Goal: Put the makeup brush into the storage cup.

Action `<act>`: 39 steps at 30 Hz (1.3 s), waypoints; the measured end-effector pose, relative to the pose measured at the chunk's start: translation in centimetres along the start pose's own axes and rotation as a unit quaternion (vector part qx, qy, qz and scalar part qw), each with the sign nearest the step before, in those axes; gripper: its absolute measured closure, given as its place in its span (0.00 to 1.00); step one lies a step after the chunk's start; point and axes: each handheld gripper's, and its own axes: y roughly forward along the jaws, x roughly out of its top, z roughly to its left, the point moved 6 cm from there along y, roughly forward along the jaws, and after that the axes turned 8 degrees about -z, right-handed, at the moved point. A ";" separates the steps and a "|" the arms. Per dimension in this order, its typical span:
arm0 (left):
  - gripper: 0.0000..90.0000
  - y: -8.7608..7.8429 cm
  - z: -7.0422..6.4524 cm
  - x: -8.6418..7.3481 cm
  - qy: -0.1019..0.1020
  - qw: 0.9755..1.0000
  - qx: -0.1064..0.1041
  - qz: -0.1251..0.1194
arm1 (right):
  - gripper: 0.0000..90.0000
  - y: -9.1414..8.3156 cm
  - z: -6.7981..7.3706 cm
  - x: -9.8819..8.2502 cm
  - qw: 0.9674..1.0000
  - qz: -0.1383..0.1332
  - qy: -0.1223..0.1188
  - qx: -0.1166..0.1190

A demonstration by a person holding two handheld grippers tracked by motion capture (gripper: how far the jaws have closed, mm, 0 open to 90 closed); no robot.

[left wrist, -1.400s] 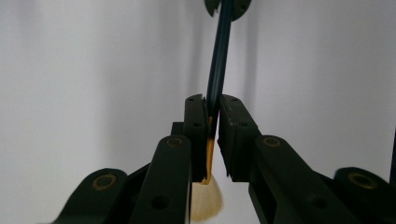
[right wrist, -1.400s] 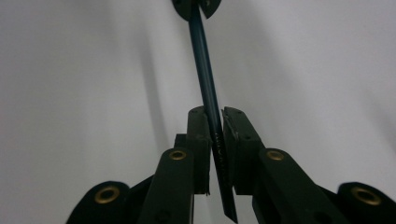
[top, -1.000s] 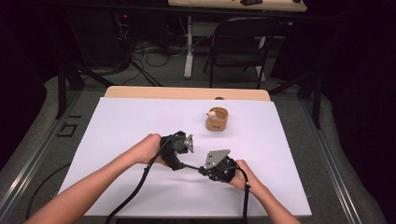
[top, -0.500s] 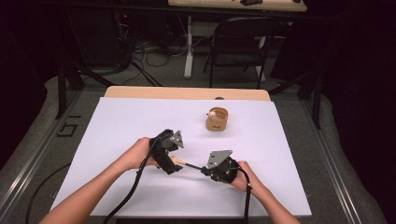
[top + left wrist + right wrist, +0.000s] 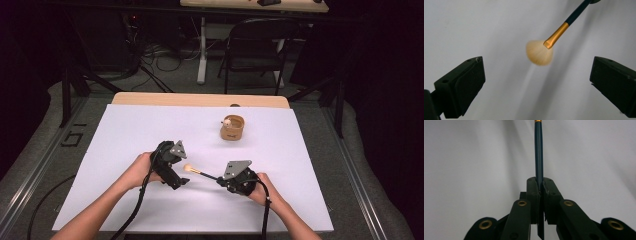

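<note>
Left to right across the white table [image 5: 125,150], seen from above: I am holding the left gripper [image 5: 176,176] near the front middle of the sheet, its body tilted, and from above its fingertips are hard to make out against its own dark housing. Its own view is settling the matter: the two black pads [image 5: 464,87] are standing wide apart with bare white surface between them, having just been opening, and they are touching nothing. The brush [image 5: 549,47] is lying beyond them, its upper handle running off the top edge of that view. It is showing a pale, fan-shaped head, a gold ferrule and a slim dark teal handle; in the high view it is bridging the two grippers, head close beside the left one. Further right, I am keeping the right gripper [image 5: 222,181] clamped on the brush handle [image 5: 539,157]; in its own view the jaws are closing flat on the shaft, whose head is being cut off at the top. Behind, toward the far right of the sheet, a small tan holder [image 5: 232,128] is standing well apart, its contents too small to identify.
</note>
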 end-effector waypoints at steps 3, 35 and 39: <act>0.00 0.0 0.1 -0.4 -0.005 1.000 0.008 -0.003 | 0.95 -0.1 0.0 0.0 1.000 0.000 0.000 -0.001; 0.00 -0.4 0.5 -2.2 -0.050 0.991 0.073 -0.105 | 0.95 -0.5 -0.5 0.0 0.999 -0.022 0.024 -0.023; 0.00 -0.4 0.6 -2.2 -0.051 0.988 0.083 -0.119 | 0.95 -0.5 -0.6 0.0 0.999 -0.024 0.027 -0.028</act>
